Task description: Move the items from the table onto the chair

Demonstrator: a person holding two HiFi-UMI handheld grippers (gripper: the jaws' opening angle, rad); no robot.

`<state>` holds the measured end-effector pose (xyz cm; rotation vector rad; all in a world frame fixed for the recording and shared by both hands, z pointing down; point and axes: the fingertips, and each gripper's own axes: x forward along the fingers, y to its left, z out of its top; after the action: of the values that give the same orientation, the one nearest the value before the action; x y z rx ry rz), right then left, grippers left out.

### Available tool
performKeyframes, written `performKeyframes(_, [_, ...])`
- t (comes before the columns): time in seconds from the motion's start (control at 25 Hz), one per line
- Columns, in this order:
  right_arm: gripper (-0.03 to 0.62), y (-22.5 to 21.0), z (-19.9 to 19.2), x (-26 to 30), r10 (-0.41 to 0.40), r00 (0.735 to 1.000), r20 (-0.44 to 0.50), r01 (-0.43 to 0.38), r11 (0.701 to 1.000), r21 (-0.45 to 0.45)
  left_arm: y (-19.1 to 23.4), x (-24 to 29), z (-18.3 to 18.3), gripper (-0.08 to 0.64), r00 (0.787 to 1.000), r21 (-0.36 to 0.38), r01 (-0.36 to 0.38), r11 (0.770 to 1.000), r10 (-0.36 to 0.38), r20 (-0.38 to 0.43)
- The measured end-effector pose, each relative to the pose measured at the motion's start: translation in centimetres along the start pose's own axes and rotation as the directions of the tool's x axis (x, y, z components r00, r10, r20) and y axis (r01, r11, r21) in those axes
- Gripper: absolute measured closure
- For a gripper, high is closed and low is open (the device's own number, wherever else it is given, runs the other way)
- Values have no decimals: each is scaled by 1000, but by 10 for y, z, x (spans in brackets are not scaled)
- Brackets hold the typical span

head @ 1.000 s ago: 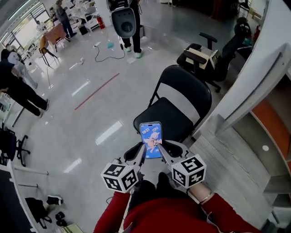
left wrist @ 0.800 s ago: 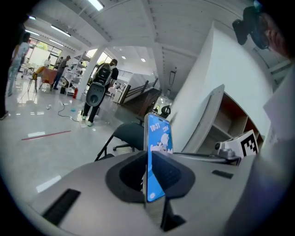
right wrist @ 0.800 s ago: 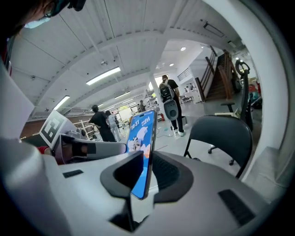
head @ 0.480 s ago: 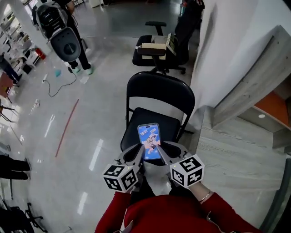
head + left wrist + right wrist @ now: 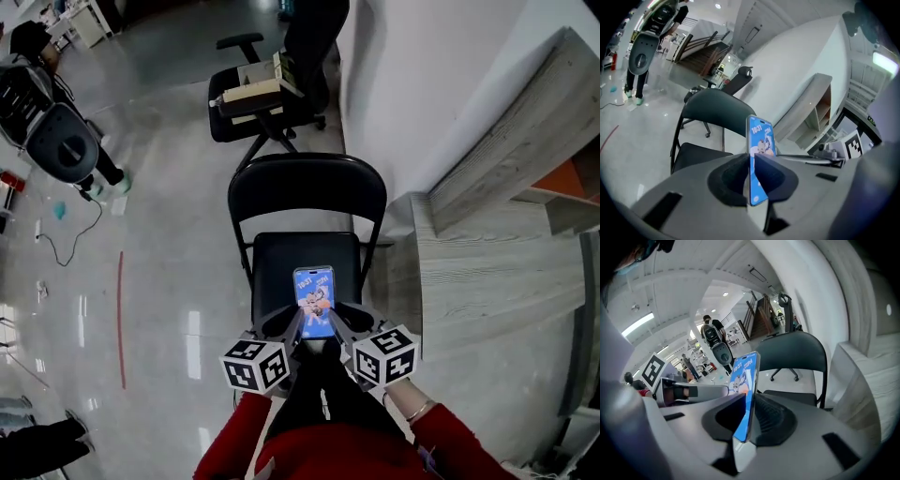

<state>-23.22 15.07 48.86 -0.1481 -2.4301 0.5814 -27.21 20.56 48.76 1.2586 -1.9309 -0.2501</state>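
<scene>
Pointing lengthwise at the chair (image 5: 307, 187) back, the phone (image 5: 315, 298) is pinched screen-up by the left gripper (image 5: 297, 323) and right gripper (image 5: 335, 322). Glossy floor (image 5: 169, 272) is seen beneath.

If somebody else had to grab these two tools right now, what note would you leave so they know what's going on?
Left tool: shut on the phone, at its lower left edge.
Right tool: shut on the same phone, at its lower right edge.
Phone: screen lit, held in the air by both tools at the front of the black folding chair.
Done: the phone is brought up to the chair.
Left: lower it onto the seat, which has nothing on it yet, then open both tools. The table and any other items are out of view.
</scene>
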Motion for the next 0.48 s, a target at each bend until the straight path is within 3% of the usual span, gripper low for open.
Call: performKeyframes(0.48, [523, -56, -76, 65, -41, 993, -110, 55, 991, 124, 68, 72, -73, 509, 984, -96, -22, 995, 5, -177])
